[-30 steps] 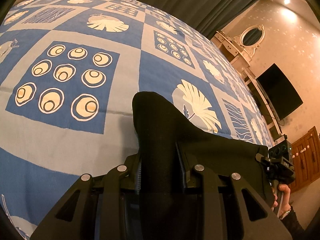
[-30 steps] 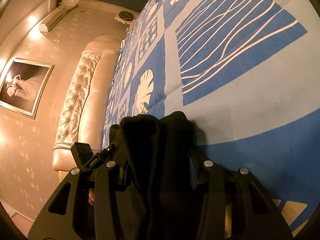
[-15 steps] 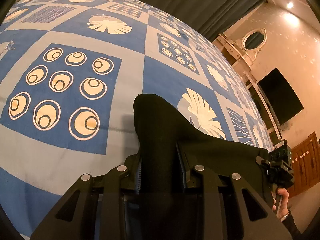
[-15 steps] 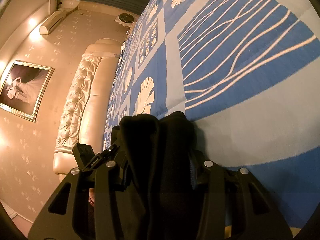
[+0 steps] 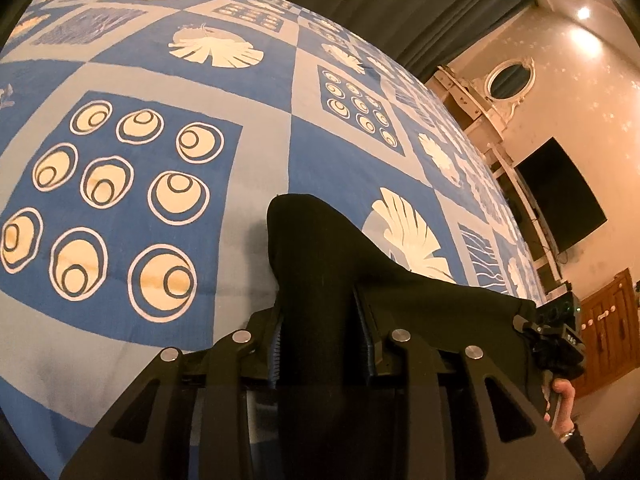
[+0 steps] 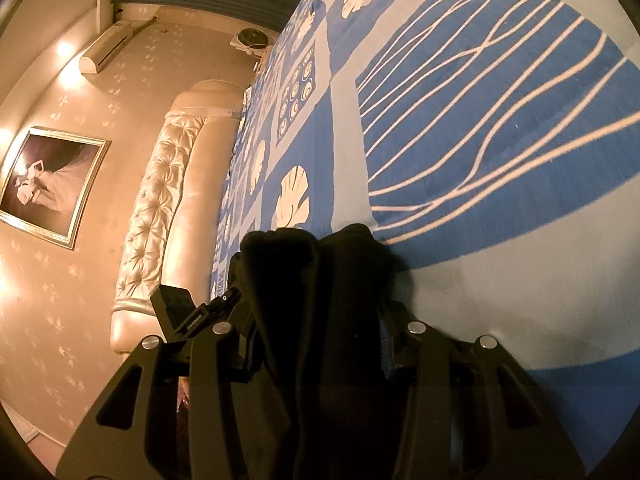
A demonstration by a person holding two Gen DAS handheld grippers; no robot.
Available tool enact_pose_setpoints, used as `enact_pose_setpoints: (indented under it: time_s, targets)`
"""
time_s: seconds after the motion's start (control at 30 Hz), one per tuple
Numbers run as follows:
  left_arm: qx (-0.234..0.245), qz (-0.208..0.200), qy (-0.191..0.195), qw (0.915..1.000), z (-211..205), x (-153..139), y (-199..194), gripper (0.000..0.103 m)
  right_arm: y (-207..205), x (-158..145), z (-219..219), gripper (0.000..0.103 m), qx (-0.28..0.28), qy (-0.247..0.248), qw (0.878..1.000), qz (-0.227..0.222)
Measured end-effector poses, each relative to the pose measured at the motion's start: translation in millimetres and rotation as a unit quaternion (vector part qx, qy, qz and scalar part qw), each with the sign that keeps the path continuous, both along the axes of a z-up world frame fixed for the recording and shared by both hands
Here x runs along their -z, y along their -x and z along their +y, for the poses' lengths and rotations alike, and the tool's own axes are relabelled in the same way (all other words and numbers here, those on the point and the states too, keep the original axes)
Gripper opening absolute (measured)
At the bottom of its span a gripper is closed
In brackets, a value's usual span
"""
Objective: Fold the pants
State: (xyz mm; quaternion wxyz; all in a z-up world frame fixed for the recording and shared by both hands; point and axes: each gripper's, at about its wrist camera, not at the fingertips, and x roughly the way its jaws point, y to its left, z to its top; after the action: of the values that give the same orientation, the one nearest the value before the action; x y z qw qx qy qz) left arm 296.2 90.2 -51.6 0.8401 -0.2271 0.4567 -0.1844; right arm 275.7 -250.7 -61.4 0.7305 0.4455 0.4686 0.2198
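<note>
The black pants (image 5: 320,256) hang stretched between both grippers above the blue patterned bedspread (image 5: 256,120). My left gripper (image 5: 320,332) is shut on a bunched end of the pants, which stick out past the fingertips. The cloth runs right to the other gripper's body (image 5: 560,336), held by a hand. In the right wrist view my right gripper (image 6: 320,336) is shut on the other bunched end of the pants (image 6: 312,272), over the bedspread (image 6: 480,128). The left gripper's body (image 6: 188,312) shows at the left.
The bed's padded cream headboard (image 6: 160,208) runs along the wall with a framed picture (image 6: 48,184). A dark curtain (image 5: 380,4), a dresser with an oval mirror (image 5: 508,80), a wall television (image 5: 560,192) and a wooden cabinet (image 5: 608,320) stand beyond the bed.
Both grippers have carried the pants forward across the bedspread; the patterns slid toward the cameras. The grip on the pants is unchanged.
</note>
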Motion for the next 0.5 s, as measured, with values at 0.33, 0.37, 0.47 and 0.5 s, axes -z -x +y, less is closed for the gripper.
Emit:
enact_pose_setpoints:
  time_s: [0.33,0.37,0.47,0.5]
  targets:
    - [-0.002,0.006,0.064,0.9979,22.4,-0.5,22.9,0.058,-3.0,0.0,-1.1,0.053,-0.001,-0.024,1.0,0.02]
    - [-0.004,0.008,0.067,0.9977,24.6,-1.8,27.4,0.06,-2.3,-1.0,-1.7,0.055,0.0,-0.026,0.999,0.022]
    - [-0.018,0.015,0.082,0.9964,34.6,-4.0,43.0,0.068,4.9,-7.5,-4.1,0.067,0.014,-0.031,0.999,0.017]
    - [-0.021,0.021,0.091,0.9954,38.6,-3.7,50.3,0.068,7.9,-9.4,-5.1,0.07,0.018,-0.032,0.999,0.017]
